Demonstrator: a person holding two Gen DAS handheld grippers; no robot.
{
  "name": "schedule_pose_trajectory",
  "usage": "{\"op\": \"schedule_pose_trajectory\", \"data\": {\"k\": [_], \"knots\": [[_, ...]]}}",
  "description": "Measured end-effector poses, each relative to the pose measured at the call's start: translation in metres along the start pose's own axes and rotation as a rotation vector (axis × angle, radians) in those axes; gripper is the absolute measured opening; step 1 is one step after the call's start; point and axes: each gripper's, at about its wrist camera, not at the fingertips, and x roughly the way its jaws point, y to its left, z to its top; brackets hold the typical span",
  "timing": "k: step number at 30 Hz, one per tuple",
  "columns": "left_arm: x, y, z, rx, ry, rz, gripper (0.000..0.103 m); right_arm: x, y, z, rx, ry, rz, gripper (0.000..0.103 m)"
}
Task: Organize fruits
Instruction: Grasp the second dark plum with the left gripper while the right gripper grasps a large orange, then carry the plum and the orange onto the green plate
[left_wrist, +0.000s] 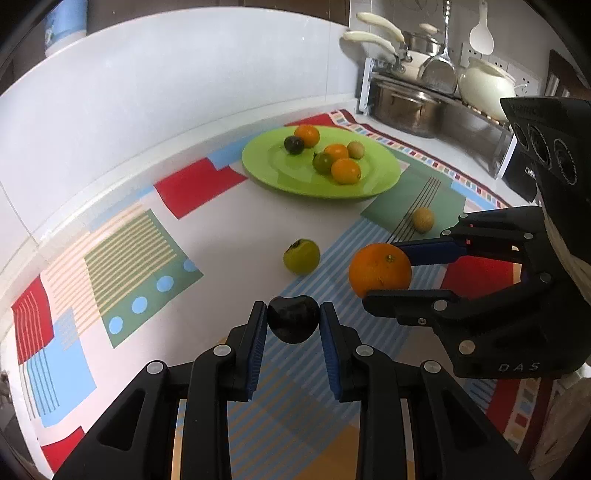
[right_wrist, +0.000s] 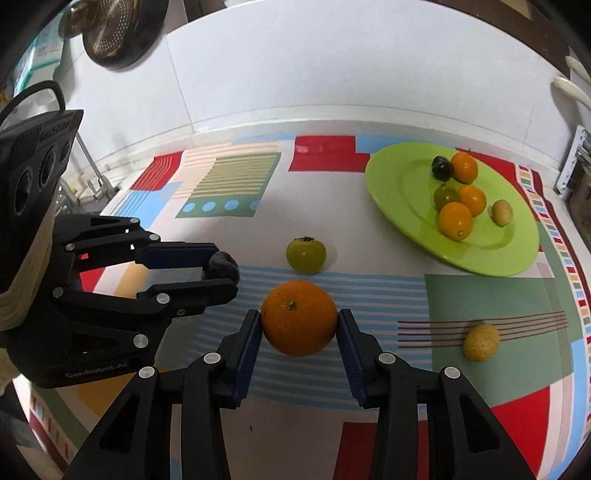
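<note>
Left tool (left_wrist: 293, 325) clamps smooth dark plum (left_wrist: 293, 319); right tool (right_wrist: 299, 323) grips dimpled round orange (right_wrist: 299, 317).

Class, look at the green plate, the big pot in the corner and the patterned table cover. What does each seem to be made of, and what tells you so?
Green plate: glazed ceramic or hard plastic, glossy; bright highlights on its rim.
Big pot: likely stainless steel, brushed silver with dull reflections.
Table cover: probably wipeable vinyl or oilcloth; it lies flat with printed blocks and a faint sheen.
</note>
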Motion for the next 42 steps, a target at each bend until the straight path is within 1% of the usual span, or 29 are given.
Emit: {"op": "schedule_pose_trajectory", "data": {"k": [9, 19, 28, 34, 42], "knots": [[-0.021, -0.013, 0.01, 0.0, -0.047, 0.025, 0.029, -0.027, -0.003, 0.002, 0.017, -0.06, -0.015, 0.043], [-0.037, -0.026, 0.028, -0.029, -0.105, 0.035, 0.029, -0.056, -0.014, 0.005, 0.062, -0.13, -0.042, 0.043], [-0.048, -0.042, 0.05, -0.002, -0.172, 0.062, 0.029, -0.077, -0.033, 0.016, 0.112, -0.192, -0.086, 0.043], [-0.054, -0.047, 0.07, -0.004, -0.208, 0.061, 0.029, -0.094, -0.044, 0.025, 0.124, -0.242, -0.119, 0.043], [-0.052, -0.052, 0.103, 0.027, -0.261, 0.078, 0.029, -0.105, -0.065, 0.044, 0.155, -0.28, -0.135, 0.043]]}}
